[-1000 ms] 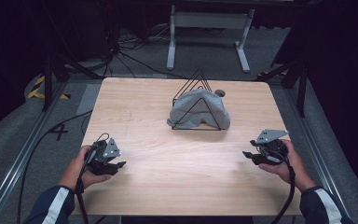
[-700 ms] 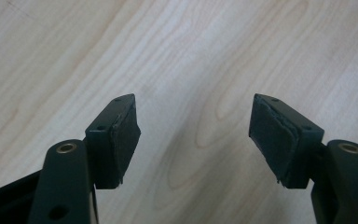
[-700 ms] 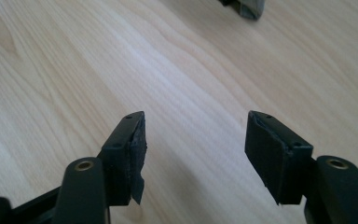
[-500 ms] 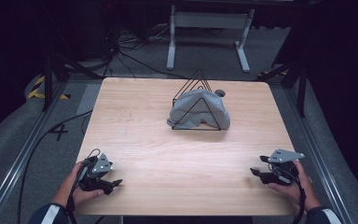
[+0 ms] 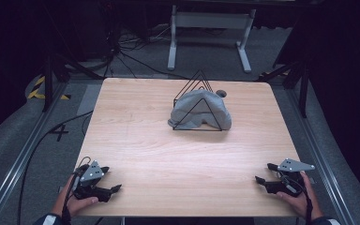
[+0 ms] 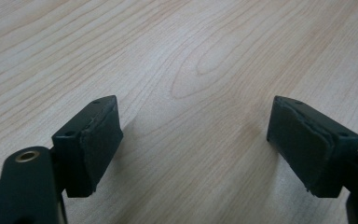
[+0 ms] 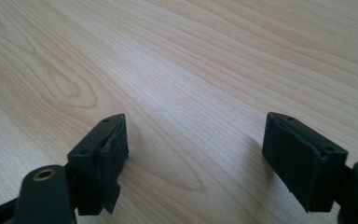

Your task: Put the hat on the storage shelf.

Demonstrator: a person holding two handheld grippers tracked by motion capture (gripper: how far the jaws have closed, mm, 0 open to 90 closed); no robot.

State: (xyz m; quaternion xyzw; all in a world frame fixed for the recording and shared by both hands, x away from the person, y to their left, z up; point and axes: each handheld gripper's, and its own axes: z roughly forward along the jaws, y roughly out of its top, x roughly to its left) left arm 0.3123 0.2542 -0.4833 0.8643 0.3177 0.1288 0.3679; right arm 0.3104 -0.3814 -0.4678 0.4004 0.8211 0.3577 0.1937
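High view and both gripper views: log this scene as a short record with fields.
surface: light wooden table
centre item: grey cloth draped over a black wire triangular rack, towards the table's far side
left gripper: near left corner, jaws have just been opening, nothing between the pads
right gripper: near right corner, jaws have just been opening, nothing between the pads
contact with cloth: none, both grippers well apart from it
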